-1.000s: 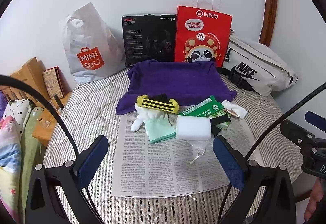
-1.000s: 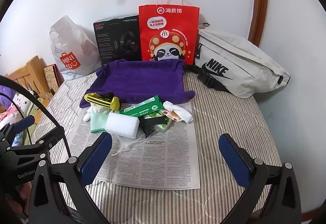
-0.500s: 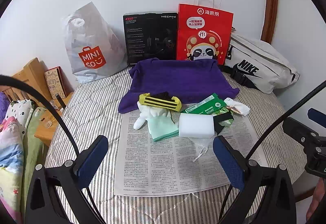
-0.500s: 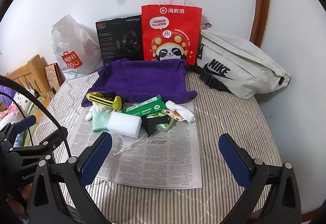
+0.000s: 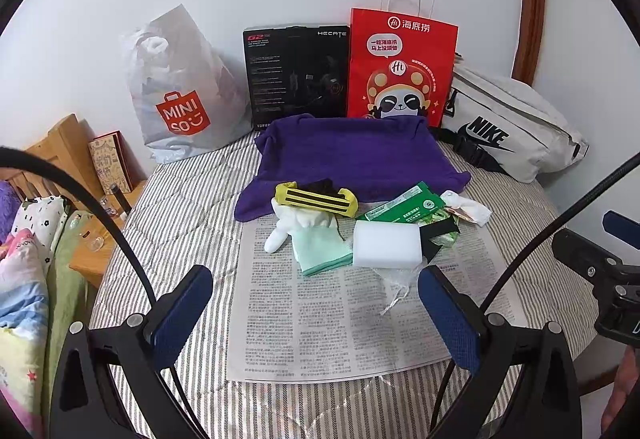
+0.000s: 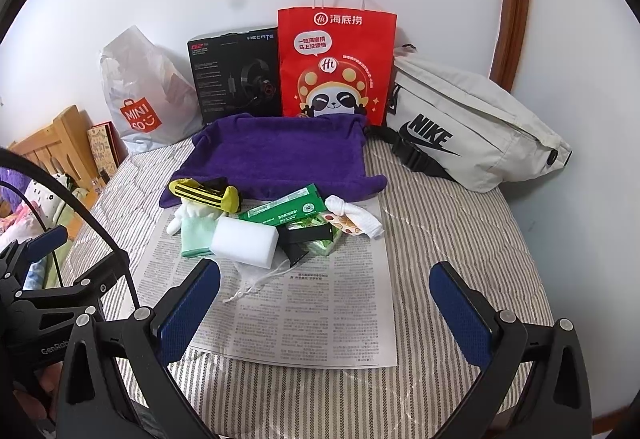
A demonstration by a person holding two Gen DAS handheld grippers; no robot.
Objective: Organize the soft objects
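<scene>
A printed newspaper sheet (image 5: 344, 319) covers the striped bed ahead of you. Your left gripper (image 5: 316, 313) and right gripper (image 6: 326, 311) both hover spread wide, empty, short of the white rectangular sponge block (image 5: 387, 244).

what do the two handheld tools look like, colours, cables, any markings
Both match: the left tool and the right tool have black angular frames with silver screws and two flat fingers faced with dark blue textured pads. Thin black cables arc past each frame. White "GenRob" lettering marks the left tool's body, seen in the right wrist view. No sleeves show.
</scene>
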